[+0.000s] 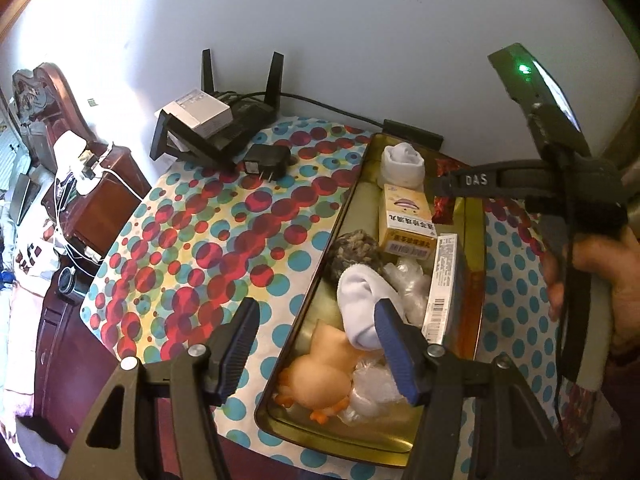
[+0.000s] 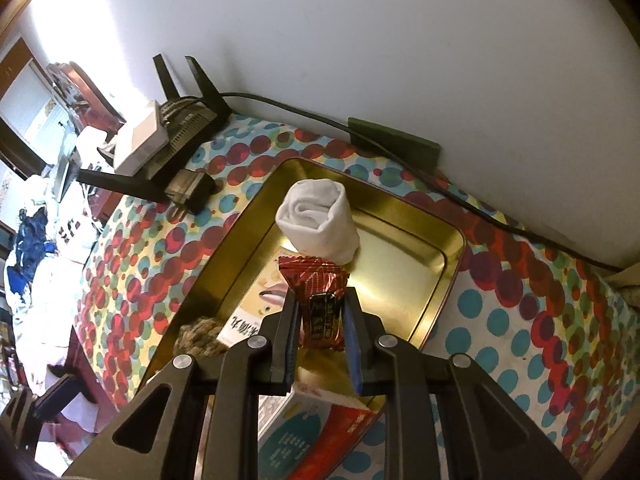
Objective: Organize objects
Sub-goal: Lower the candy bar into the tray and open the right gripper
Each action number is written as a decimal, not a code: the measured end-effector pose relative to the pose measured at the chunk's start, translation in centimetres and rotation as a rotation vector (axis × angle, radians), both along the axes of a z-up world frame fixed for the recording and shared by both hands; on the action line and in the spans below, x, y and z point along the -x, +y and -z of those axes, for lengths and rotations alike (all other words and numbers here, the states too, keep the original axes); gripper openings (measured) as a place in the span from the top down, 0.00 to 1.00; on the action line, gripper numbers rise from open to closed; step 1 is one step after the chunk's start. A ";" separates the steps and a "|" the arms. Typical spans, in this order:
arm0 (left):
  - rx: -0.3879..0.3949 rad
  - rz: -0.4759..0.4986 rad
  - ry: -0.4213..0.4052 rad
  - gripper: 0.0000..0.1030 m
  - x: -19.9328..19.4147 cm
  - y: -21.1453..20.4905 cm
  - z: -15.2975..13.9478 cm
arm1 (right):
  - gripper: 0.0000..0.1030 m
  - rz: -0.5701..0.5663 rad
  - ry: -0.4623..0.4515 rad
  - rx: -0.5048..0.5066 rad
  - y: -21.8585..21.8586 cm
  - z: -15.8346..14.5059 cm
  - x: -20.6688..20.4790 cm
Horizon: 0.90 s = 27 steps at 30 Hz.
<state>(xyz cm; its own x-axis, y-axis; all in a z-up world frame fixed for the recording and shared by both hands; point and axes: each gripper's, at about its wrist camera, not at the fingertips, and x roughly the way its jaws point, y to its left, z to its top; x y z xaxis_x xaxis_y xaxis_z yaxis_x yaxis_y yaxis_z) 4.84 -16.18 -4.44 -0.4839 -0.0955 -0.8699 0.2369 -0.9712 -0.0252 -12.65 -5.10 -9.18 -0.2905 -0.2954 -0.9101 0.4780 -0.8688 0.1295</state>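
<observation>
A gold metal tin (image 1: 320, 280) lies on the dotted tablecloth and holds a rolled white sock (image 1: 402, 162), a yellow medicine box (image 1: 406, 220), a brown lump (image 1: 354, 252), a second white sock (image 1: 360, 300), a long white box (image 1: 442, 284), plastic wrap and an orange rubber duck (image 1: 320, 380). My left gripper (image 1: 320, 344) is open and empty above the tin's near end. My right gripper (image 2: 322, 334) is shut on a red candy wrapper (image 2: 316, 292), held above the tin (image 2: 416, 208) near the rolled sock (image 2: 318, 216). In the left wrist view the candy (image 1: 444, 208) hangs over the tin's right side.
A black router (image 1: 224, 128) with a white box on it and a black power adapter (image 1: 266, 162) sit at the table's back left. A cable and dark power strip (image 2: 394, 140) run along the wall. A dark wooden bedside unit (image 1: 100, 200) stands left.
</observation>
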 end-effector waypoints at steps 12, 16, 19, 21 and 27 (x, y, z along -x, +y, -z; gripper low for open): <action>0.025 -0.064 0.036 0.40 -2.1 -1.4 -1.7 | 0.80 0.005 0.001 -0.032 0.1 0.8 1.3; 0.030 -0.092 0.043 0.40 -2.6 -2.0 -2.0 | 0.80 0.011 0.001 -0.022 0.2 0.6 1.7; 0.027 -0.095 0.043 0.40 -2.6 -2.3 -2.0 | 0.80 0.013 0.005 -0.019 0.2 0.3 1.7; 0.026 -0.092 0.046 0.40 -2.5 -2.2 -2.0 | 0.80 0.007 0.006 -0.012 0.1 0.0 1.4; 0.024 -0.075 0.047 0.40 -2.0 -1.8 -1.9 | 0.59 -0.015 0.035 0.041 0.4 -1.9 -1.5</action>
<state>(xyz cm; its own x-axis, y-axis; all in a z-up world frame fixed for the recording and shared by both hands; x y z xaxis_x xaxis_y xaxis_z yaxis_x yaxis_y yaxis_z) 6.83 -17.96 -2.50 -0.5148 -0.1541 -0.8434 0.3085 -0.9511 -0.0145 -11.13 -4.66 -7.26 -0.3170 -0.3367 -0.8867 0.4959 -0.8557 0.1476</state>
